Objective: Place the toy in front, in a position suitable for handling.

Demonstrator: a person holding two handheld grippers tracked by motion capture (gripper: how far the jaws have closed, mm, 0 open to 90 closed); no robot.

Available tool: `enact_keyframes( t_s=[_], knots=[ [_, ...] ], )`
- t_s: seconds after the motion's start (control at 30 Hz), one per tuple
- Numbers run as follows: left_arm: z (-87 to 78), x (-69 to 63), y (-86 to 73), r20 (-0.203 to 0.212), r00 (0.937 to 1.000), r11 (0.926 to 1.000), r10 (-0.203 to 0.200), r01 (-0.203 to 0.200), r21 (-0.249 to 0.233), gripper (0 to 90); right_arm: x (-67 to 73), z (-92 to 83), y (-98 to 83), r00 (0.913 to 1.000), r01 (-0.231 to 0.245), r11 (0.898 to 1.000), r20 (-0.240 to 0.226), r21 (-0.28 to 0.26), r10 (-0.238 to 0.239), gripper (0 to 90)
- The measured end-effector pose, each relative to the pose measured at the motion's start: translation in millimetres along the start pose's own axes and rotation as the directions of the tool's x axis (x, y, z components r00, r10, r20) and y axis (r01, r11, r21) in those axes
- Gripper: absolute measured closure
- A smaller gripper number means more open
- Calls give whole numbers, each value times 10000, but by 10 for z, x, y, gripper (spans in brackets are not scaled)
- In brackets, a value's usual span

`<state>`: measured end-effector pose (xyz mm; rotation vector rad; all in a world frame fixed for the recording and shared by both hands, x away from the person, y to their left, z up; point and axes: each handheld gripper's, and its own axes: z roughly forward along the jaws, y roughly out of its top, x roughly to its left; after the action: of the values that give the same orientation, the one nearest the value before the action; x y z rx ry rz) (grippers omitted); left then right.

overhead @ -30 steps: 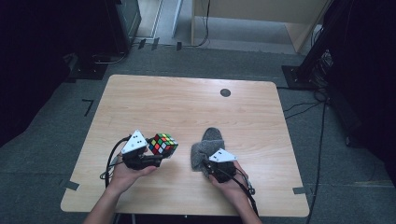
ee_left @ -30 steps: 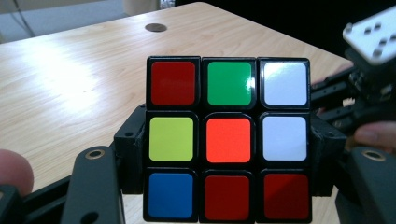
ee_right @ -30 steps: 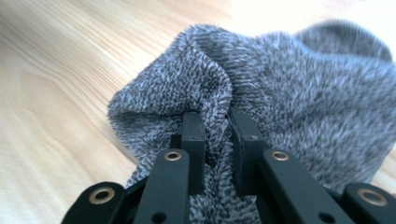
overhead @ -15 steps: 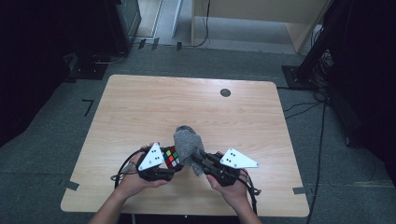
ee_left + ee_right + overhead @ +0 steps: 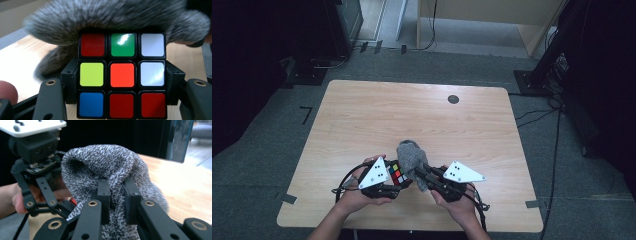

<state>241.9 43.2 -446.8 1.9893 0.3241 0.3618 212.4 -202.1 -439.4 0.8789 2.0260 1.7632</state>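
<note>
Pressing together at the lower middle of the high view, the left gripper (image 5: 393, 176) clamps a puzzle cube (image 5: 122, 75) while the right gripper (image 5: 116, 195) pinches a grey cloth (image 5: 110, 170) against it, wiping seemingly underway.

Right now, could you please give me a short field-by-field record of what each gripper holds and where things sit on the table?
left gripper: shut on the puzzle cube
cube face toward its camera: orange centre; red, green, white along the top
right gripper: shut on the grey knitted cloth
cloth against cube: draped over the cube's top
location: near edge of the wooden table, between both hands
table extras: dark round spot near the far edge
</note>
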Motion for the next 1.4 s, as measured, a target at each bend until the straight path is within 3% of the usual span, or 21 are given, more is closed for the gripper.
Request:
enact_keyframes(
  t_s=[0.1,0.2,0.27,0.4,0.47,0.53,0.6,0.7,0.8,0.83,0.9,0.93,0.97,1.0,1.07,1.13,1.2,1.3,1.4],
  knots=[
    [-3,-10,2,-88,9999,9999,109,-109,70,341,-17,30,-44,9992,150,9994,365,310,-161,796],
    [-46,15,2,263,9996,9997,-76,83,-250,341,-140,34,-121,9947,-393,9962,982,771,317,802],
    [-56,30,9,276,9995,9991,-180,191,-391,341,-146,5,-103,9946,-742,9952,776,633,692,802],
    [-36,31,-4,140,9998,9996,-106,110,-273,341,-4,-13,1,9994,-321,9992,147,257,318,801],
    [-33,31,-5,109,9999,9996,-115,118,-243,340,24,-8,11,9995,-256,9993,175,278,251,802],
    [-25,34,-13,-17,10000,9998,-54,54,-186,341,-19,18,-26,9973,-178,9978,723,640,132,803],
    [-24,49,-15,-28,9999,9998,-107,106,-183,341,-92,28,-72,9915,-454,9935,1258,1040,321,804],
    [-27,69,-14,-145,9997,9995,-210,207,-235,341,-48,10,-56,9933,-427,9950,1111,905,325,802],
    [-28,87,-18,-98,9992,9988,-398,395,-293,341,68,-11,28,9989,-206,9990,432,401,189,800],
    [-28,87,-18,-98,9992,9988,-398,395,-293,341,68,-11,28,9989,-206,9990,432,401,189,800],
    [-27,68,-11,-112,9994,9993,-320,318,-208,341,74,3,16,9960,85,9981,882,608,-139,800],
    [-27,68,-11,-112,9994,9993,-320,318,-208,341,74,3,16,9960,85,9981,882,608,-139,800],
    [-10,66,-16,-135,9994,9995,-319,319,-47,341,5,15,-42,9908,38,9947,1340,1024,-176,801],
    [-4,68,-17,-131,9993,9994,-339,339,-17,340,-13,14,-54,9896,-104,9935,1435,1131,-60,801],
    [9,66,-18,-112,9992,9993,-377,377,-20,341,11,10,-40,9914,-131,9943,1312,1054,-9,801],
    [17,59,-18,-45,9993,9993,-365,365,7,341,87,-1,9,9966,83,9975,812,704,-141,800],
    [19,53,-13,2,9993,9993,-365,365,7,341,113,-4,42,9979,96,9983,634,576,-132,801],
    [37,44,-16,-347,9991,9994,-255,263,231,341,39,24,-23,9918,263,9942,1221,1043,-390,803],
    [55,55,-33,-222,9991,9988,-360,367,316,341,-57,48,-89,9874,-418,9864,1574,1592,165,804]
  ],
)
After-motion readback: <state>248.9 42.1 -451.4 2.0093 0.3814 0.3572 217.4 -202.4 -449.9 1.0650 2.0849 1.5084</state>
